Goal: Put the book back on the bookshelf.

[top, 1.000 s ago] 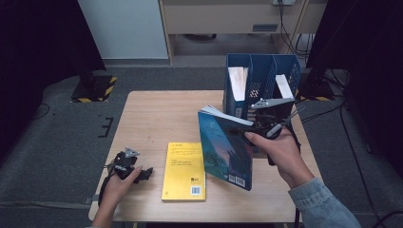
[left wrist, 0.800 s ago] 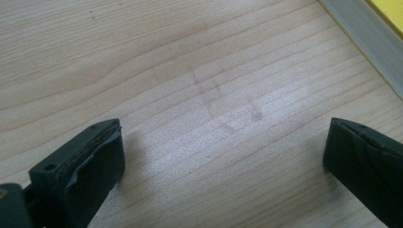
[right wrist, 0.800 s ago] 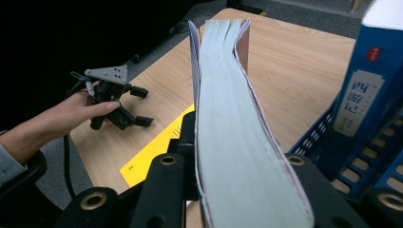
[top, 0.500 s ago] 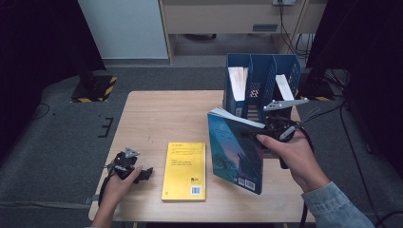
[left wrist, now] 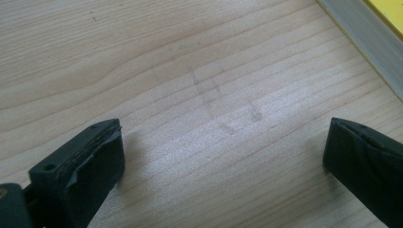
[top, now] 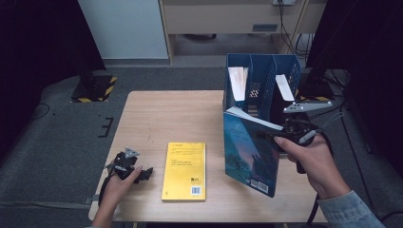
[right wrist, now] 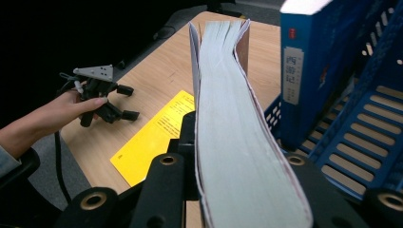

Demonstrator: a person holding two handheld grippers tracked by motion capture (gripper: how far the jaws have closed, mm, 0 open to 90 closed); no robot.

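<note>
2 grippers at 1 pale wooden table (top: 180, 114). Right gripper (top: 285, 135) at 3 o'clock on the table, clamped on a thick blue paperback book (top: 249, 154) held up on end, bottom corner close to the tabletop near 5 o'clock. Seen along the right gripper's own jaws: pale page edges (right wrist: 237, 142) squeezed between both black jaws, cover bowed a little at the far end. Just behind the book, at 1 o'clock, a blue plastic file rack with slotted walls (top: 285, 78), with another blue book (right wrist: 304, 61) standing up inside 1 slot. Cannot tell if the held book touches the rack. Flat yellow thin book (top: 185, 171) lying near 6 o'clock, well apart from the blue one. Left gripper (top: 129, 167) at 7 o'clock, low over bare wood, jaws spread wide with nothing between, just beside the yellow book's edge (left wrist: 366, 42).
</note>
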